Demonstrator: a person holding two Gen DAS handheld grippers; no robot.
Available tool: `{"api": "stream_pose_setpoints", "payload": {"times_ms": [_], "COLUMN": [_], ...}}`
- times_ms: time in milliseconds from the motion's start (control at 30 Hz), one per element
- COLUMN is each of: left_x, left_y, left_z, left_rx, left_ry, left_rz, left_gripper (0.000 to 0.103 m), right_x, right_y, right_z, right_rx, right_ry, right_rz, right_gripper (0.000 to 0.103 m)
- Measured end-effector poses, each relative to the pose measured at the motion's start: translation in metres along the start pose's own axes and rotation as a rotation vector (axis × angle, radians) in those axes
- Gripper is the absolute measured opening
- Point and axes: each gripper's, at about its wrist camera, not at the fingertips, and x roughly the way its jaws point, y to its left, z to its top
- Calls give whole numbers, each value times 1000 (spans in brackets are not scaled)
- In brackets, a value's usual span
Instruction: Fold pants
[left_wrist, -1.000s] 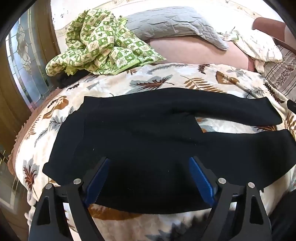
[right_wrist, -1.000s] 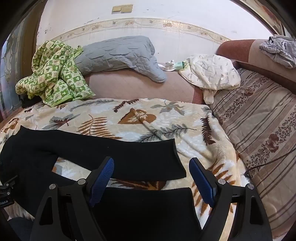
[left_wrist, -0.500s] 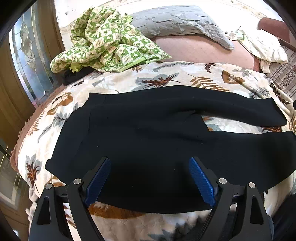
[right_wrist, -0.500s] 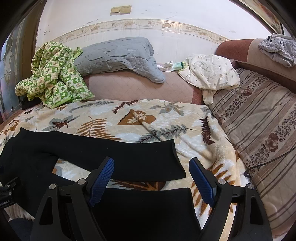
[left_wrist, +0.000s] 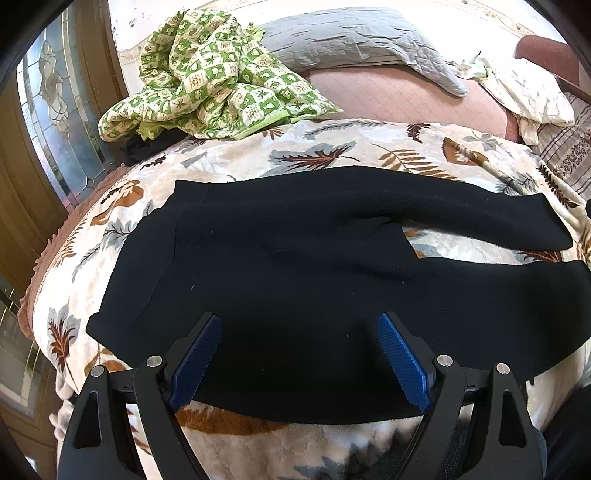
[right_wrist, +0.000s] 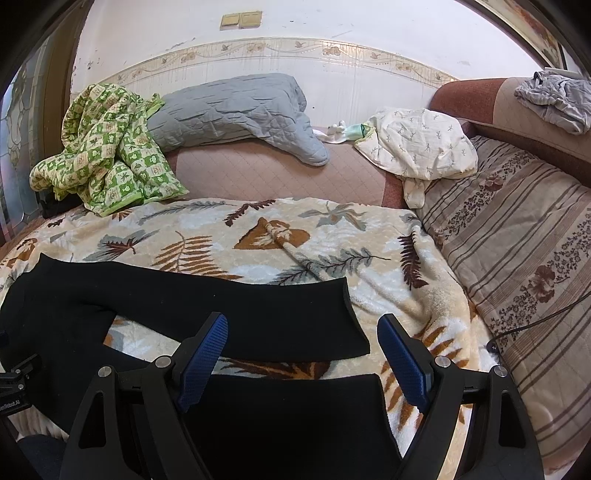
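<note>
Pants (left_wrist: 295, 266) flat on blanket (left_wrist: 332, 147), unfolded; waist below left gripper (left_wrist: 299, 354), near leg hem below right gripper (right_wrist: 303, 354); both jaws wide, empty; pinch near edge only, not blanket

Bed (right_wrist: 258, 173) with pinkish quilted mattress, leaf-print fleece blanket (right_wrist: 295, 236) spread across it, black pants (left_wrist: 295, 266) flat on the blanket, legs apart, green checked quilt (right_wrist: 107, 147) bunched far left, grey pillow (right_wrist: 236, 110), cream cloth (right_wrist: 417, 144), striped floral cover (right_wrist: 517, 229) right
</note>
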Motion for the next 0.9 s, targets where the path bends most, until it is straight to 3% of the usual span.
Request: {"api": "stream_pose_setpoints", "payload": {"times_ms": [900], "left_x": [2], "left_y": [1], "left_z": [-1], "left_rx": [-8], "left_ry": [6], "left_rz": [-4], "left_gripper": [87], "right_x": [0], "right_y": [-2], "right_z": [0], "right_rx": [1], "right_ry": [-2], "right_rz": [0], "right_gripper": [84]}}
